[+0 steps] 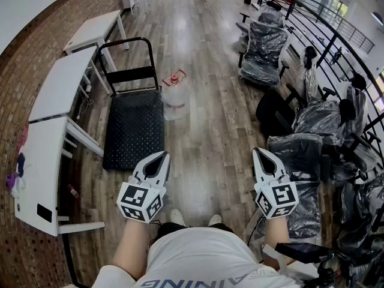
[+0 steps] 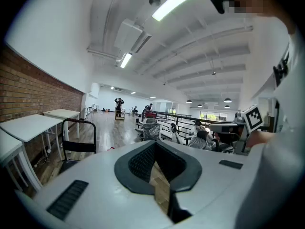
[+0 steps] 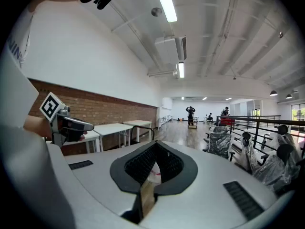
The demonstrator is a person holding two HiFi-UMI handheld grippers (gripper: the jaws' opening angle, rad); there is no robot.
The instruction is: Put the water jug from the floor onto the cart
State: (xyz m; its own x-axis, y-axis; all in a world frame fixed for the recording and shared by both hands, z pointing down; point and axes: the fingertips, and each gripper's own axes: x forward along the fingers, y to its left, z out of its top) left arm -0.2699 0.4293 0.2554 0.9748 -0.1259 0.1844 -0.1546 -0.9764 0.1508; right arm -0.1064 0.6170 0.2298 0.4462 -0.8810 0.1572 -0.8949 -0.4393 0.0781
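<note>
The clear water jug (image 1: 174,98) with a red cap and handle stands upright on the wooden floor, just right of the cart's front corner. The cart (image 1: 133,129) is a flat black platform with a black push handle (image 1: 128,57) at its far end. Both grippers hover near my body, well short of the jug. My left gripper (image 1: 162,155) is shut and empty, pointing toward the cart's near right corner. My right gripper (image 1: 257,151) is also shut and empty, off to the jug's right. In the right gripper view, part of the jug (image 3: 154,173) shows between the jaws.
White tables (image 1: 62,84) line the brick wall left of the cart. Plastic-wrapped chairs (image 1: 264,45) stand in a row along a black railing (image 1: 336,36) on the right. My feet (image 1: 193,219) are on the floor planks between the grippers.
</note>
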